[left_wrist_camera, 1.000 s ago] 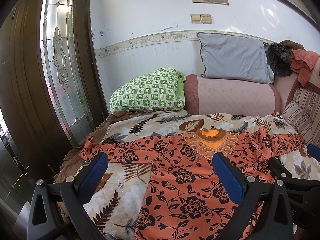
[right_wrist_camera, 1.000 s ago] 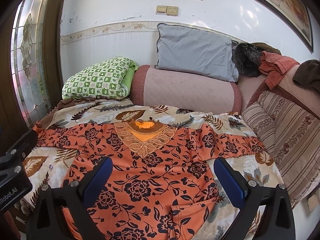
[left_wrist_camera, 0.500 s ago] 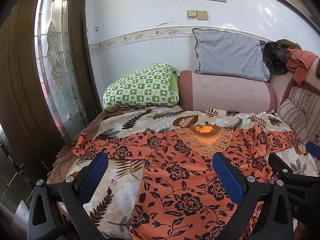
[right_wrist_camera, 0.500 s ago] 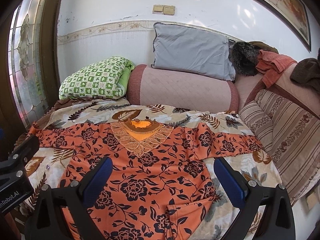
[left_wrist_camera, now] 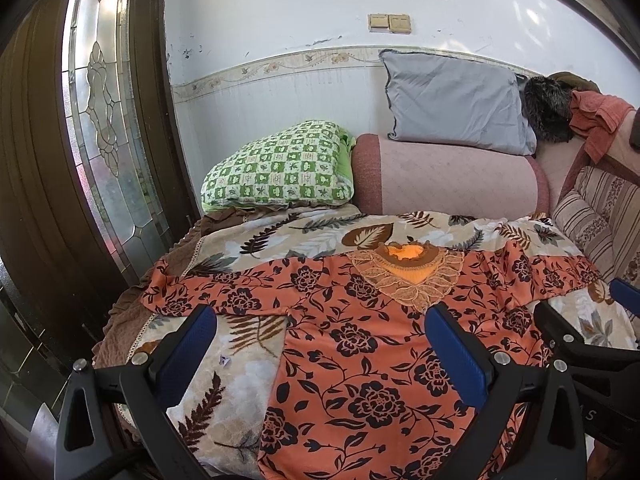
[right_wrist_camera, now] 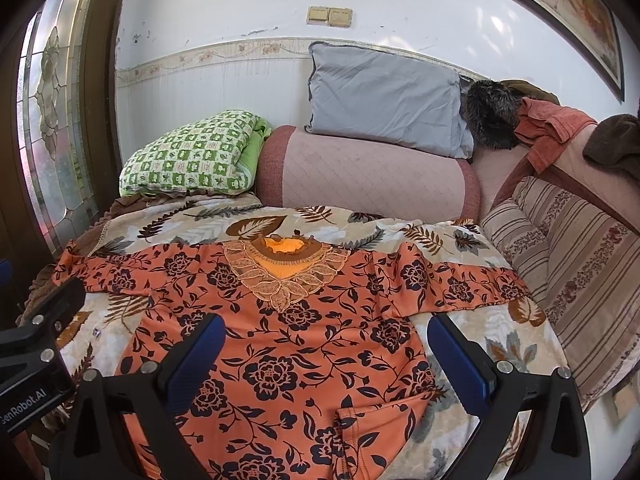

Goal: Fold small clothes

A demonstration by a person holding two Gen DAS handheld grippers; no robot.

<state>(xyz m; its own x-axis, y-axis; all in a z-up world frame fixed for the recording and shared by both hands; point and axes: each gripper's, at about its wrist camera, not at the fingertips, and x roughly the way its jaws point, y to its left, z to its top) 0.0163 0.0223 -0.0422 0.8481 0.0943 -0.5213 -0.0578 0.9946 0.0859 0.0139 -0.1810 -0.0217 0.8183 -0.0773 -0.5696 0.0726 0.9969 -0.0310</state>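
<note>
An orange blouse with black flowers [left_wrist_camera: 360,336] lies spread flat on a leaf-print blanket [left_wrist_camera: 288,236], sleeves out to both sides, lace collar toward the far end. It also shows in the right wrist view [right_wrist_camera: 296,344], where its lower right hem corner [right_wrist_camera: 376,412] is folded up. My left gripper [left_wrist_camera: 320,340] is open and empty, held above the blouse's left side. My right gripper [right_wrist_camera: 326,348] is open and empty above the blouse's lower middle. Each gripper's body shows at the edge of the other's view.
A green checked pillow [left_wrist_camera: 280,168], a pink bolster [left_wrist_camera: 448,176] and a grey pillow [left_wrist_camera: 456,100] lie at the far end by the wall. Striped cushions [right_wrist_camera: 576,264] line the right side. A glass-panelled door [left_wrist_camera: 104,120] stands at left beyond the bed edge.
Both grippers have drawn back and risen a little; the blouse and pillows look slightly farther away. The blouse has not moved. Both stay open.
</note>
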